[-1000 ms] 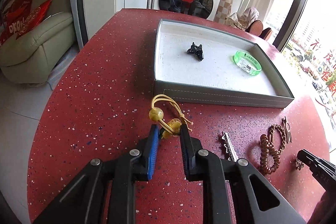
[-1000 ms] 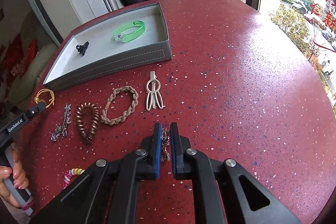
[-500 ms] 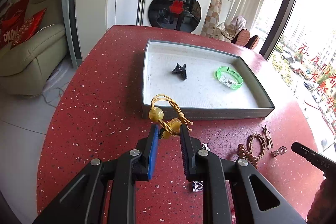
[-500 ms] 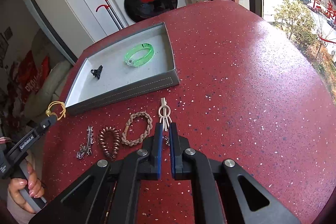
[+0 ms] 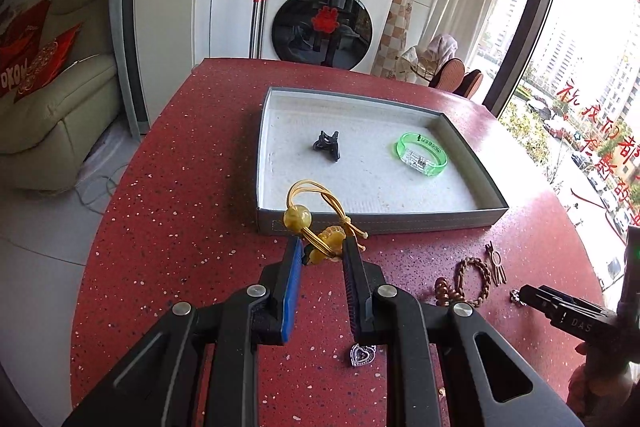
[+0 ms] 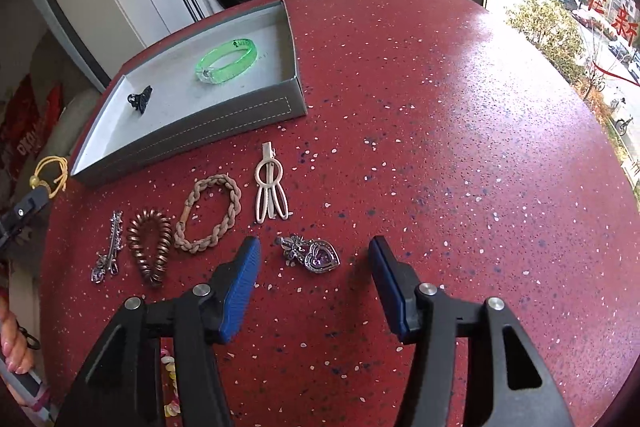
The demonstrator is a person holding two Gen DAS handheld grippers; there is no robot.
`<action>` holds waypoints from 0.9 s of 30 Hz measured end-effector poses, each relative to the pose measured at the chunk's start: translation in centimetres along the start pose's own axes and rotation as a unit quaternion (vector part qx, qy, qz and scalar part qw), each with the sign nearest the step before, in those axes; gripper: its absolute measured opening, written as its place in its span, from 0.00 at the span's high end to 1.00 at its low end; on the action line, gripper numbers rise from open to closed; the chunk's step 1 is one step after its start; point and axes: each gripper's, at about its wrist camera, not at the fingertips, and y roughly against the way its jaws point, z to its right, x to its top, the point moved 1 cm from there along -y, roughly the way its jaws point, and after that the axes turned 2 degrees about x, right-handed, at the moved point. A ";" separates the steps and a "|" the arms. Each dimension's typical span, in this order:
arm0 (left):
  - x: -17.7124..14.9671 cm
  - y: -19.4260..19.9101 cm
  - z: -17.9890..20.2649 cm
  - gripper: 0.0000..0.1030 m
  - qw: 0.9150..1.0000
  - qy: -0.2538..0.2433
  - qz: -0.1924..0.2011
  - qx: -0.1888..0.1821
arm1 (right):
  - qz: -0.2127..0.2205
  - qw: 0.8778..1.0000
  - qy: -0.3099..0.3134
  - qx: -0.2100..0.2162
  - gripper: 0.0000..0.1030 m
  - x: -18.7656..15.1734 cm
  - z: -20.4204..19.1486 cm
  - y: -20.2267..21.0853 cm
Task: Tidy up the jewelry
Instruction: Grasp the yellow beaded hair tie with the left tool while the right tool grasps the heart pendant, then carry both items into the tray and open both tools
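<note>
Left gripper fingers clenched on a yellow beaded hair tie, held above the red counter just short of the grey tray. Right gripper fingers opening, released; the heart pendant lies on the counter between them, untouched.

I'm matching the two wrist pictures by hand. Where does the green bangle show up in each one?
Left wrist view: the green bangle lies in the right part of the grey tray, right of centre in the picture.
Right wrist view: the green bangle lies toward the tray's far right corner, upper left of centre.
Shared landmark: the black hair claw in the same tray, left of the bangle.
</note>
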 end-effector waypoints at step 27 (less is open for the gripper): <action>1.7 -0.4 1.1 0.63 1.000 -0.017 0.007 -0.011 | 0.054 0.995 0.054 0.059 0.81 5.6 -4.1 3.0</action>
